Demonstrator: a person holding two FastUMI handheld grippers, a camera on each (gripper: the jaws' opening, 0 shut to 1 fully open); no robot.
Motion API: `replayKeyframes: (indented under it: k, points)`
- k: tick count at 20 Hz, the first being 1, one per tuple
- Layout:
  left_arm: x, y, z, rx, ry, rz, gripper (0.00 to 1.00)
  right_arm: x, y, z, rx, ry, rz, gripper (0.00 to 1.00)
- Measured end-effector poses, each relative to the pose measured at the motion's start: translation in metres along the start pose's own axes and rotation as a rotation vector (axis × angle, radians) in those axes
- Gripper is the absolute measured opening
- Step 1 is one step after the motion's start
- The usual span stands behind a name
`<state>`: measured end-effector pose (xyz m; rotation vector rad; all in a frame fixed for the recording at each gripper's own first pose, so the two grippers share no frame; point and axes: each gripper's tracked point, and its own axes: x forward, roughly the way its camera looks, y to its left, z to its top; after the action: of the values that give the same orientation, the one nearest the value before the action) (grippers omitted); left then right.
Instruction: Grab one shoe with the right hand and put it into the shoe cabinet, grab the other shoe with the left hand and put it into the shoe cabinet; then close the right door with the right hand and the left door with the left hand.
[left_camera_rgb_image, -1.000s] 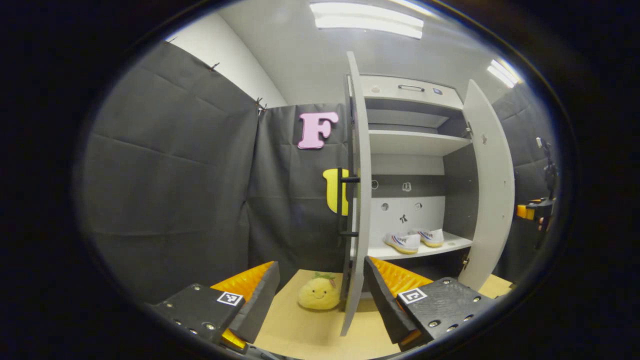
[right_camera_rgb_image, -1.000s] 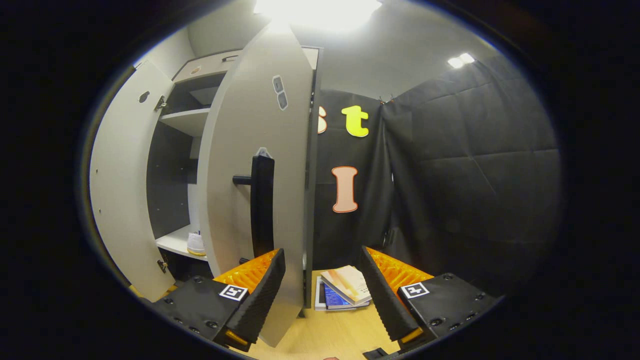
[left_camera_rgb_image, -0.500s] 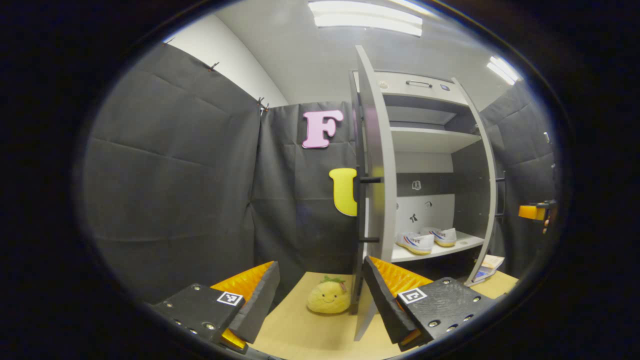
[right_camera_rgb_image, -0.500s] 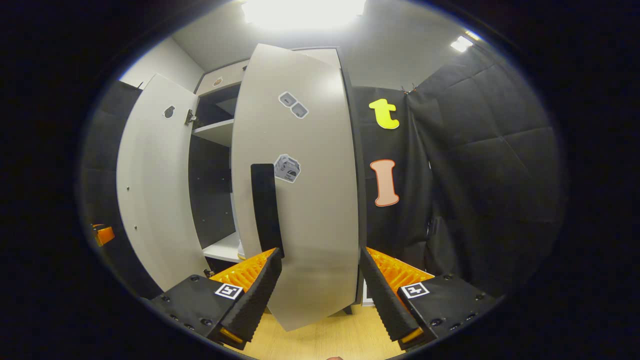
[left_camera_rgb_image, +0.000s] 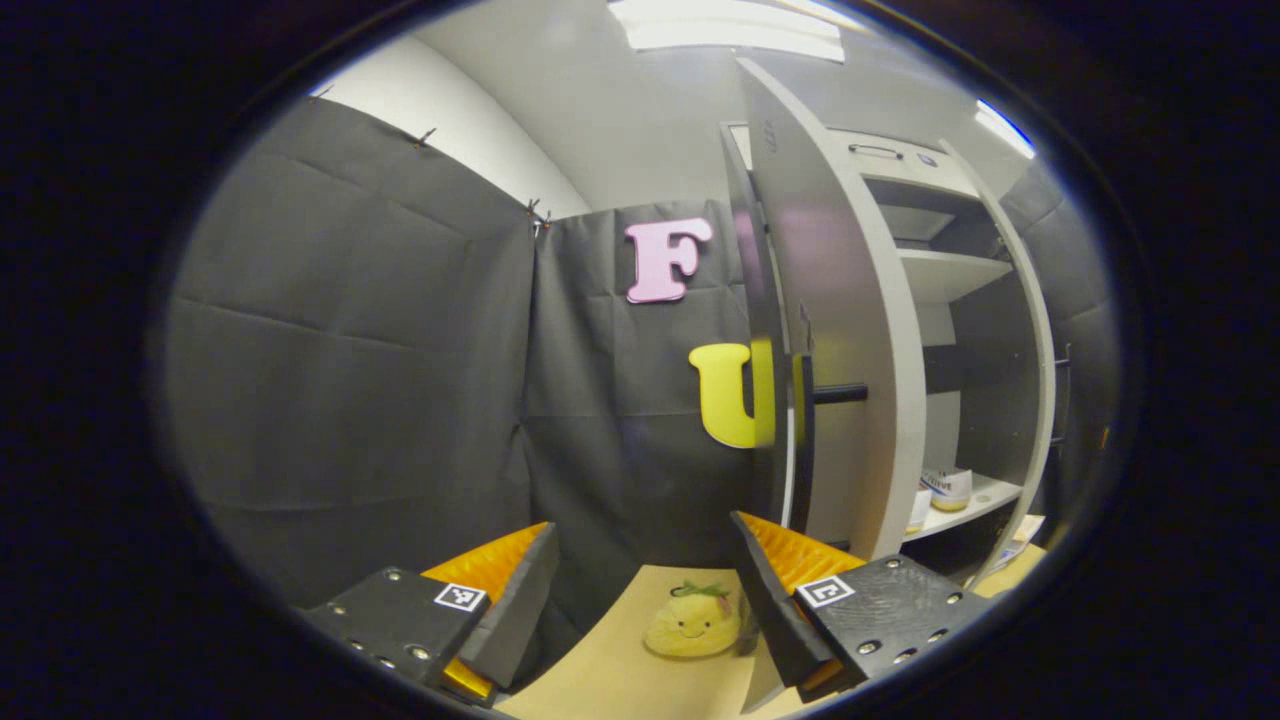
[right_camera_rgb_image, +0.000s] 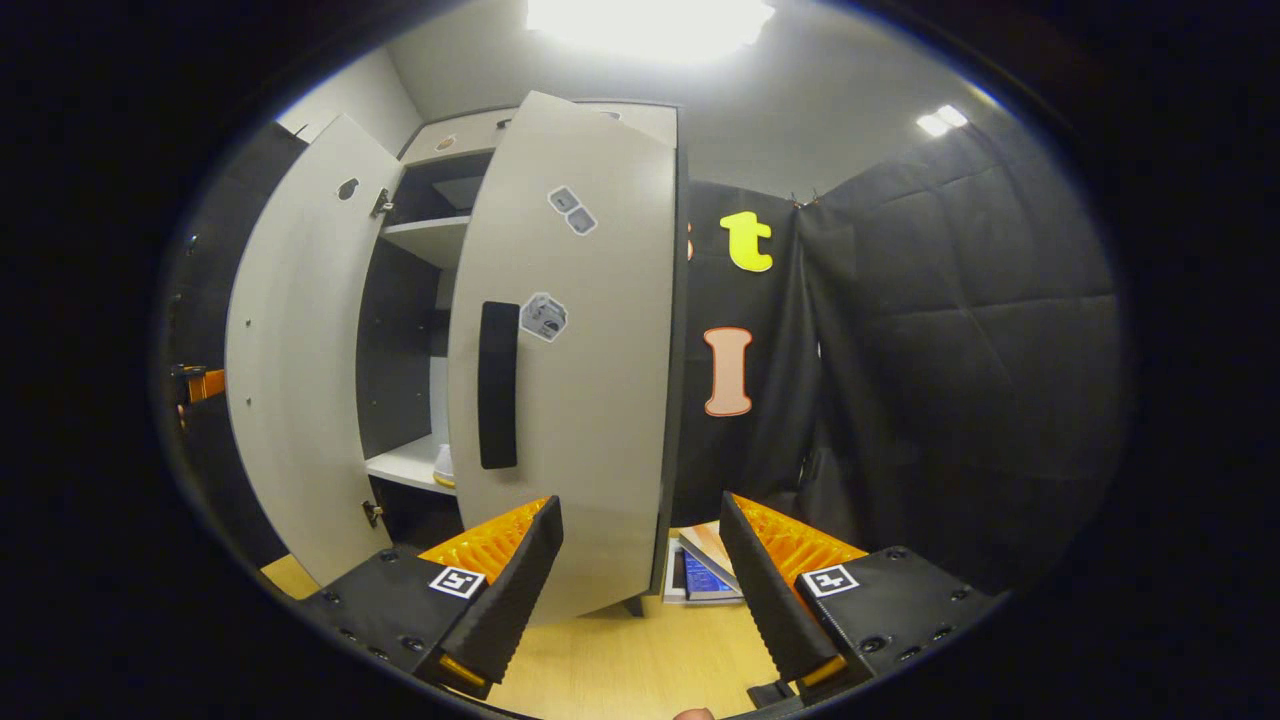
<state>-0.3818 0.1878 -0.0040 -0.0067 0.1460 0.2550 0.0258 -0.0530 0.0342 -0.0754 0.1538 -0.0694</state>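
In the left gripper view, the left gripper (left_camera_rgb_image: 640, 600) sat at bottom centre w/ fingers spread apart, nothing between them. The left door (left_camera_rgb_image: 835, 330) stood right of centre, seen nearly edge-on, its dark handle (left_camera_rgb_image: 805, 440) facing the camera. Past it, at right, the shoe cabinet (left_camera_rgb_image: 985, 300) was open; one shoe (left_camera_rgb_image: 945, 488) lay on the lower shelf (left_camera_rgb_image: 975, 497), a 2nd shoe prob. hidden behind the door. A yellow plush toy (left_camera_rgb_image: 692, 625) sat on the wooden floor (left_camera_rgb_image: 610, 680) at bottom centre.

In the right gripper view, the right gripper (right_camera_rgb_image: 640, 590) was also spread wide and empty, low centre. The right door (right_camera_rgb_image: 575, 340) hung partly closed at centre, handle (right_camera_rgb_image: 497, 385) left of its middle. A shoe (right_camera_rgb_image: 443, 466) peeked through the gap. Books (right_camera_rgb_image: 705, 570) lay on the floor btw. the fingers.
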Motion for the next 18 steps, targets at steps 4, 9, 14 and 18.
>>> replayKeyframes:
  k: [4, 9, 14, 18]
  points:
    - [0.005, 0.004, 0.002, 0.024, -0.02, 0.006, 0.94, -0.003, -0.014, -0.004, 0.026, 0.011, -0.026, 0.96]
    - [0.0, -0.009, 0.002, -0.011, -0.008, -0.008, 0.94, -0.002, -0.016, -0.012, 0.02, 0.022, -0.01, 0.99]
    - [-0.002, -0.025, 0.002, -0.017, -0.01, -0.055, 0.94, 0.004, -0.025, -0.012, 0.016, 0.021, 0.007, 0.99]
    - [-0.002, -0.039, 0.004, -0.016, -0.021, -0.097, 0.94, 0.007, -0.037, -0.018, 0.02, 0.032, 0.008, 0.99]
